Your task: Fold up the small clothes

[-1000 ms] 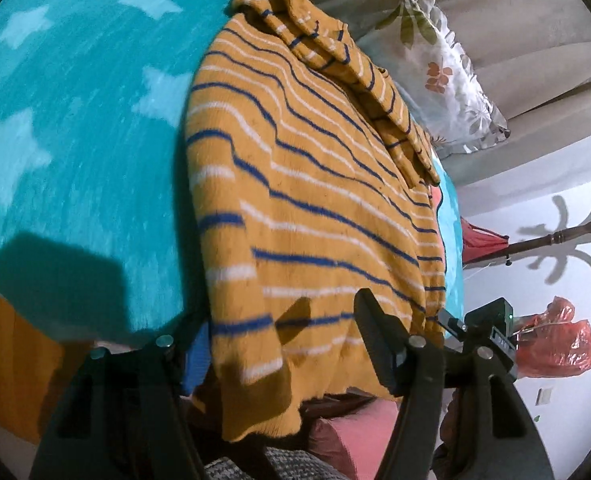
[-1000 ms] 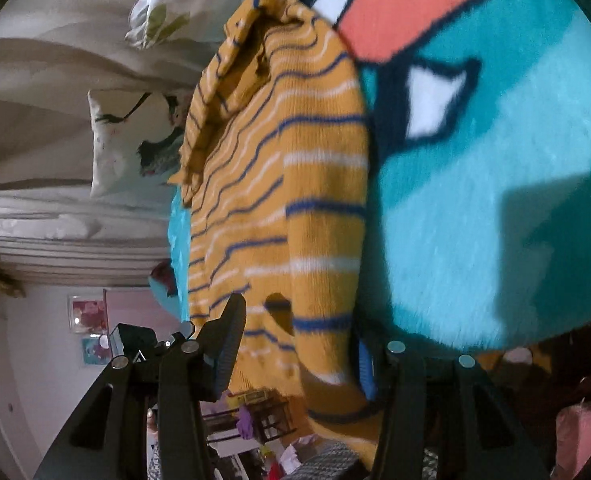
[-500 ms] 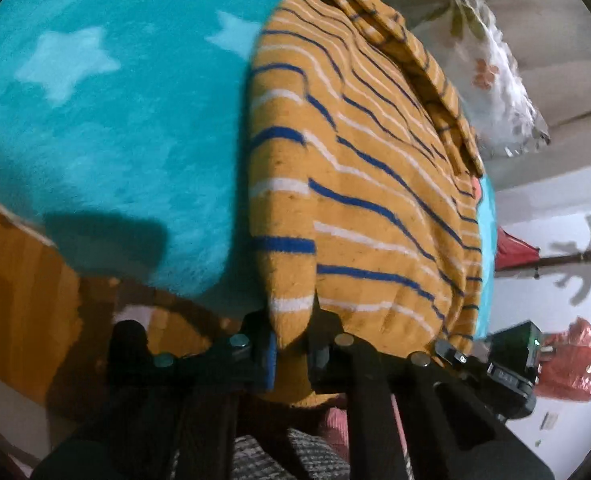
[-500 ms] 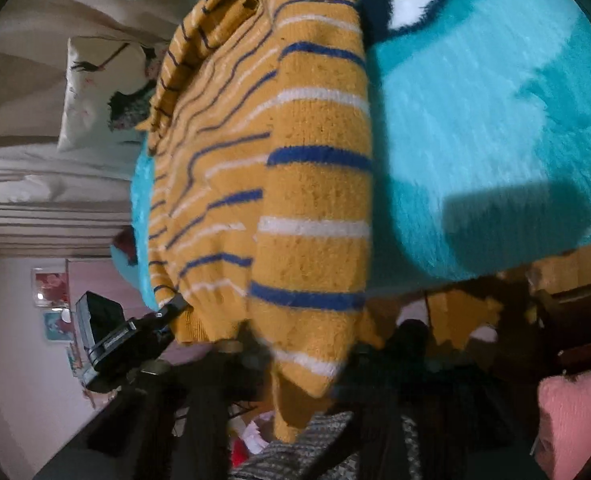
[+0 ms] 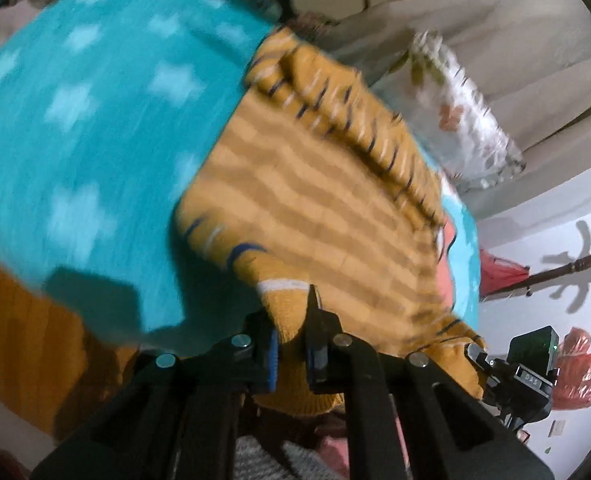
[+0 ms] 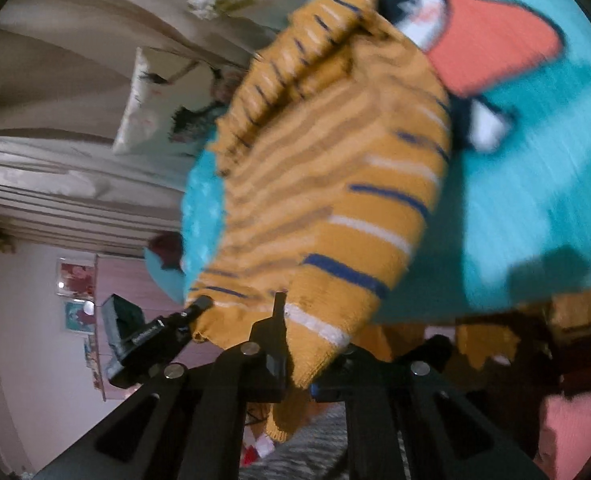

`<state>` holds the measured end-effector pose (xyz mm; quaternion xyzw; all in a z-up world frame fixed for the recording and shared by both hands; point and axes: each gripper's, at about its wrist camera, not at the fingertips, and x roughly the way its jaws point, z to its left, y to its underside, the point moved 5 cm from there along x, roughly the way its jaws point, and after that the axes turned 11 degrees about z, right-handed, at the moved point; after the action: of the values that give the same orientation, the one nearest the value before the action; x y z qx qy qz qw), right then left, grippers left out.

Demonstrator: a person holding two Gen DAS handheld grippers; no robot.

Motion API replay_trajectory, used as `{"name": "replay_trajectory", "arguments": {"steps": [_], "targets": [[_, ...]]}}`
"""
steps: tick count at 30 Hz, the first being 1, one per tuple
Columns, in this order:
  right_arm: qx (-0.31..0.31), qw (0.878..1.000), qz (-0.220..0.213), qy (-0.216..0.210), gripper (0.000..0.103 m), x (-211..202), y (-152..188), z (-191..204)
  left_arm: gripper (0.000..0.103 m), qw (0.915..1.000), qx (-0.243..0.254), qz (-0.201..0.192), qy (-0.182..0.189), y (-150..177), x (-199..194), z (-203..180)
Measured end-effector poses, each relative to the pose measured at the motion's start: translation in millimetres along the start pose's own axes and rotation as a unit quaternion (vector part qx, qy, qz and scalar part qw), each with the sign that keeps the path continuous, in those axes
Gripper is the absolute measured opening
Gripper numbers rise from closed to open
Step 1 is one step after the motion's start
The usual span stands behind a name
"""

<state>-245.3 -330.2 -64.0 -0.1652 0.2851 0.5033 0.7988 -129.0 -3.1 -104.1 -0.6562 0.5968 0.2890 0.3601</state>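
A small mustard-yellow knit sweater (image 5: 319, 208) with blue and white stripes lies on a teal blanket (image 5: 95, 120). My left gripper (image 5: 291, 328) is shut on the sweater's near hem corner and holds it lifted off the blanket. In the right wrist view the sweater (image 6: 335, 184) shows its paler inner side, and my right gripper (image 6: 299, 344) is shut on the other hem corner, also lifted. Each gripper appears at the edge of the other's view. Both views are motion-blurred.
The teal blanket has white stars and an orange cartoon patch (image 6: 491, 40). Floral pillows (image 5: 463, 120) lie beyond the sweater. An orange-brown surface (image 5: 19, 320) shows below the blanket edge. A red bag (image 5: 579, 372) hangs at the right.
Both grippers closed on the hem corners, then lifted and carried the hem toward the collar, so the sweater's paler inner side now shows.
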Motion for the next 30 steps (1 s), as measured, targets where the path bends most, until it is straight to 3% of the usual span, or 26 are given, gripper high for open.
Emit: {"name": "replay_trajectory", "arguments": {"steps": [4,10,14,19,22,24,26,30], "targets": [[-0.006,0.999,-0.034,-0.001,0.008,-11.9,-66.3,25.0,0.009,0.9992,0.033,-0.021,-0.002,-77.7,-0.5,-33.2],[-0.006,0.996,-0.083,0.027,0.008,0.1,-187.6,55.3,0.009,0.993,0.096,-0.05,-0.048,-201.8,33.7,-85.3],[0.023,0.994,-0.092,0.061,0.008,22.5,-251.6,40.0,0.009,0.9921,0.102,-0.02,-0.069,-255.3,84.6,-94.0],[0.08,0.991,-0.083,0.069,0.011,46.7,-289.9,6.5,0.011,0.9943,0.09,0.022,-0.053,-280.7,120.6,-82.4],[0.105,0.989,-0.094,0.034,0.016,49.0,-305.2,-2.9,0.013,0.9956,0.081,0.033,-0.032,-286.1,126.5,-76.3],[0.125,0.984,-0.12,0.03,0.033,43.5,-316.4,-8.7,0.016,0.9964,0.073,0.042,-0.012,-289.2,128.8,-74.5],[0.147,0.979,-0.137,0.022,0.045,37.1,-326.1,-17.8,0.027,0.9965,0.068,0.048,0.01,-290.7,127.9,-74.6],[0.177,0.974,-0.139,0.031,0.046,43.6,-343.3,-32.7,0.053,0.9965,0.037,0.038,0.065,-298.6,119.4,-73.4]]}}
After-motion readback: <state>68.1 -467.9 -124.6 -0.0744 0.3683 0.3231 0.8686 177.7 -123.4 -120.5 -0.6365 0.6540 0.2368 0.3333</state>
